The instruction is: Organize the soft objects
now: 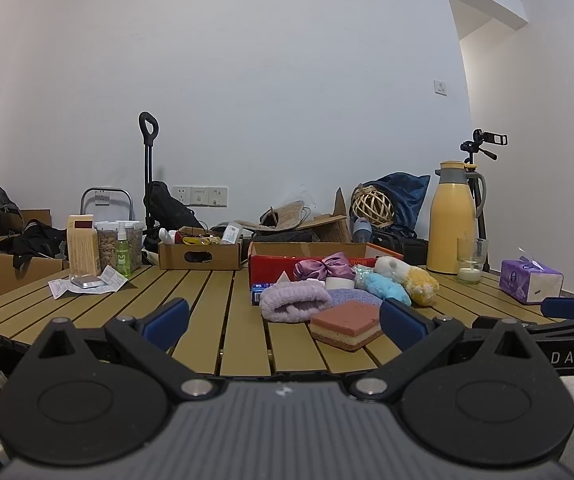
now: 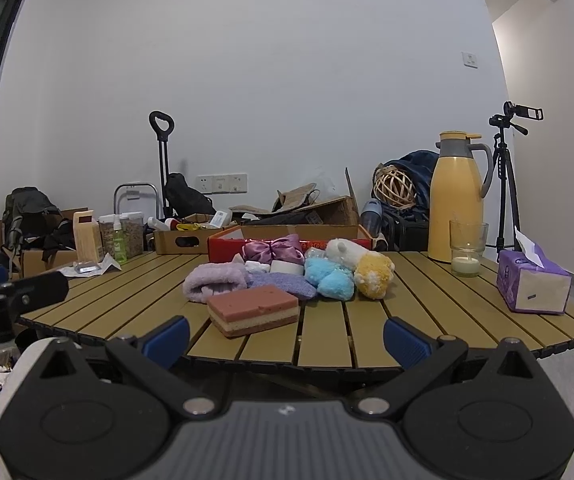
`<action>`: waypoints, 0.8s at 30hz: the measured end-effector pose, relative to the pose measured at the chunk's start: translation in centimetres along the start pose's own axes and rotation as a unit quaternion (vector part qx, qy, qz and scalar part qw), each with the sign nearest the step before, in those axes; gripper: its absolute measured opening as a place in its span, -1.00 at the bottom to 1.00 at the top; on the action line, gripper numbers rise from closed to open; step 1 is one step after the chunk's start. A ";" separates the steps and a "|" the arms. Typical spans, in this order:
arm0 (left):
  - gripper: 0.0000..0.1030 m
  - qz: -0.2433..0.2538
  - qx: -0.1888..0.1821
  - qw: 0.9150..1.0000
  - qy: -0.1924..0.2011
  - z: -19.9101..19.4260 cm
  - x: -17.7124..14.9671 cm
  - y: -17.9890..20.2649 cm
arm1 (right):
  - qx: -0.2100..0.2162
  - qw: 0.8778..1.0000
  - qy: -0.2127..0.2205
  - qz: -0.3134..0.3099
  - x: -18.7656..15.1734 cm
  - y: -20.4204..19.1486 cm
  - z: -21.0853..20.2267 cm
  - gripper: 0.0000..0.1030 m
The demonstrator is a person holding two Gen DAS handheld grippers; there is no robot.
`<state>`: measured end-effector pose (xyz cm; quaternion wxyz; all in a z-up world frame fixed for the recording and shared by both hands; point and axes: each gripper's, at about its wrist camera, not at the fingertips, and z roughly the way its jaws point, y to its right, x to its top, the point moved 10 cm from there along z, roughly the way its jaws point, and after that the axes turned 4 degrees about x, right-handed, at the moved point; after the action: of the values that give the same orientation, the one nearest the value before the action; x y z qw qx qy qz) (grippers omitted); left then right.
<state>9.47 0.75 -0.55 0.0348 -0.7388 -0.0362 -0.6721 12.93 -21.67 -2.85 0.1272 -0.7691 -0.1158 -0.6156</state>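
Holding my left gripper (image 1: 285, 322) wide open, nothing between blue pads, short of table (image 1: 207, 292) near edge; my right gripper (image 2: 287, 340) likewise spread wide, empty, touching nothing; layered pink sponge (image 2: 253, 310) lies nearest on slats, just ahead of both; behind it lilac fluffy sock (image 2: 215, 281), blue sock (image 2: 329, 278), yellow plush (image 2: 373, 274) bunched before red box (image 2: 227, 249)

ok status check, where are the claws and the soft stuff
Left claw open, right claw open, both empty at table edge. Sponge nearest, soft pile behind it, red box beyond. Nothing in the way.
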 end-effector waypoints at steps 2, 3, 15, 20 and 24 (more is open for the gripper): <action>1.00 0.000 0.000 1.000 0.000 0.0 0.0 0.0 | -0.002 1.000 -0.001 0.000 -0.1 0.1 0.0 1.00; 1.00 0.000 0.001 1.000 -0.001 0.0 -0.1 0.0 | -0.002 1.000 -0.002 0.000 -0.1 0.1 0.1 1.00; 1.00 -0.001 0.001 1.000 -0.001 0.0 0.0 0.0 | -0.003 1.000 -0.001 -0.001 -0.2 0.1 0.0 1.00; 1.00 -0.001 0.000 1.000 -0.002 0.0 -0.1 0.0 | -0.003 1.000 -0.001 -0.001 -0.2 0.1 0.0 1.00; 1.00 -0.002 0.000 1.000 -0.004 0.1 -0.3 0.0 | -0.003 1.000 -0.004 -0.001 -0.2 0.1 0.1 1.00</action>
<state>9.53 0.77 -0.90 0.0336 -0.7412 -0.0379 -0.6694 13.03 -21.68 -3.06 0.1240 -0.7714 -0.1153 -0.6133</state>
